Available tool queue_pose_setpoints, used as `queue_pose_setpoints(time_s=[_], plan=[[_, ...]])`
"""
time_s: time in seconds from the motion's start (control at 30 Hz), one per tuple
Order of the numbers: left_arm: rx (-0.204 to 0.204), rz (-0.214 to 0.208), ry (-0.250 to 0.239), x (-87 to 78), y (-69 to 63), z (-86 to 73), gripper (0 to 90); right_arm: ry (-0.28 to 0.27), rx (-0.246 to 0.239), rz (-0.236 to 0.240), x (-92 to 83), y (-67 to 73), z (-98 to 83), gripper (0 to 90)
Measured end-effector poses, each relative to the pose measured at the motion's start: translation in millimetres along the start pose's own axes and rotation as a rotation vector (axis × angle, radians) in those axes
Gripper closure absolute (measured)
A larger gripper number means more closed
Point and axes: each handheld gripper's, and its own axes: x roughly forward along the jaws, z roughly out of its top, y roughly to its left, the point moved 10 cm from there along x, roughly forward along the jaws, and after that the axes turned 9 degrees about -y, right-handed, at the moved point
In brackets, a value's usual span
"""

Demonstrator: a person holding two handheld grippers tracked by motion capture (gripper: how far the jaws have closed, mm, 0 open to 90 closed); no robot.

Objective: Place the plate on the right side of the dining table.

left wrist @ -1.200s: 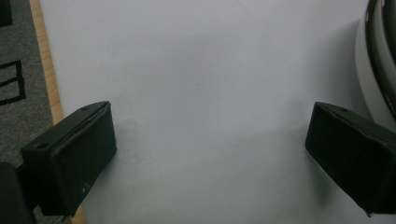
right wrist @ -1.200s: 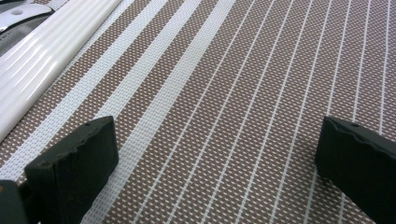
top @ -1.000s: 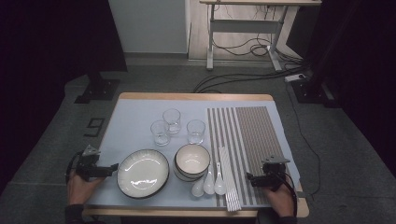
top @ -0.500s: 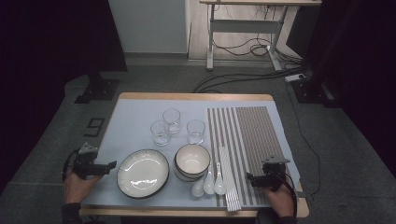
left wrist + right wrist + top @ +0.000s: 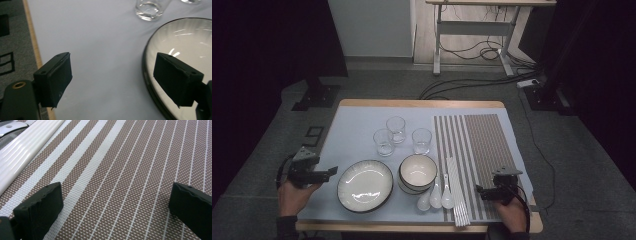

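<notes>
High view, left gripper (image 5: 331, 172): held at the table's left edge, its tip pointing at the plate (image 5: 365, 185), just beside the rim and apart from it.
High view, right gripper (image 5: 480, 190): rests over the striped placemat (image 5: 484, 145) near the table's front right corner, pointing toward the white chopsticks (image 5: 457, 192).
High view, tableware: a bowl (image 5: 417, 173) sits just right of the plate; three glasses (image 5: 396, 129) stand behind them; three white spoons (image 5: 435, 195) lie between bowl and chopsticks.
Left gripper view, jaws: they have just been closing a little yet stand wide apart, nothing between them but pale blue tablecloth (image 5: 100, 50).
Left gripper view, plate (image 5: 185, 37): its dark rim lies beneath the right-hand jaw, untouched; a glass (image 5: 149, 9) stands beyond.
Right gripper view, jaws: spread wide, released, gripping nothing.
Right gripper view, ground: brown-and-white woven placemat (image 5: 120, 170) under the jaws; the ribbed white chopsticks (image 5: 22, 152) run along the upper left.
</notes>
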Motion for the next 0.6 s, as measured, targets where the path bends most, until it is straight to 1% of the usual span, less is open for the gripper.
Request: queue_pose_setpoints(time_s=[0.07, 0.1, 0.13, 0.17, 0.2, 0.23, 0.27, 0.3, 0.37, 0.43, 0.47, 0.5, 0.53, 0.57, 0.6], plan=[[0.011, -0.012, -0.003, 0.0, -4.7, 5.1, 16.7, 0.0, 0.0, 0.0, 0.0, 0.0, 0.0, 0.0], [0.011, -0.012, -0.003, 0.0, -4.7, 5.1, 17.5, 0.0, 0.0, 0.0, 0.0, 0.0, 0.0, 0.0], [0.016, -0.028, -0.013, 0.7, -10.3, 10.8, 18.4, 0.0, 0.0, 0.0, 0.0, 0.0, 0.0, 0.0], [0.018, -0.036, -0.018, 1.4, -13.2, 13.6, 19.4, 0.0, -0.001, -0.001, 0.0, -0.1, 0.0, 0.0], [0.024, -0.044, -0.019, 2.3, -16.4, 15.9, 20.6, 0.0, 0.0, 0.0, 0.0, 0.0, 0.0, 0.0], [0.024, -0.044, -0.019, 2.3, -16.4, 15.9, 21.8, 0.0, 0.0, 0.0, 0.0, 0.0, 0.0, 0.0], [0.037, -0.061, -0.02, 4.9, -22.3, 19.5, 23.2, 0.0, 0.0, -0.001, 0.0, -0.1, 0.0, 0.0], [0.037, -0.061, -0.02, 4.9, -22.3, 19.5, 24.4, 0.0, 0.0, -0.001, 0.0, -0.1, 0.0, 0.0], [0.053, -0.083, -0.01, 10.1, -29.1, 22.3, 28.2, 0.0, -0.001, -0.001, 0.0, -0.1, 0.0, 0.0], [0.056, -0.089, -0.007, 12.1, -30.7, 22.8, 32.8, 0.0, -0.001, -0.001, 0.0, -0.1, 0.0, 0.0], [0.055, -0.107, 0.004, 16.7, -34.2, 23.4, 35.2, 0.001, -0.001, 0.0, -0.1, -0.1, -0.1, 0.0], [0.055, -0.107, 0.004, 16.7, -34.2, 23.4, 37.4, 0.001, -0.001, 0.0, -0.1, -0.1, -0.1, 0.0], [0.063, -0.113, 0.017, 21.8, -36.9, 23.4, 39.8, 0.0, -0.001, -0.001, 0.0, -0.1, 0.0, 0.0], [0.063, -0.113, 0.017, 21.8, -36.9, 23.4, 41.9, 0.0, -0.001, -0.001, 0.0, -0.1, 0.0, 0.0], [0.075, -0.121, 0.03, 26.2, -39.5, 23.1, 44.2, 0.0, -0.001, -0.001, 0.0, -0.1, 0.0, 0.0]])
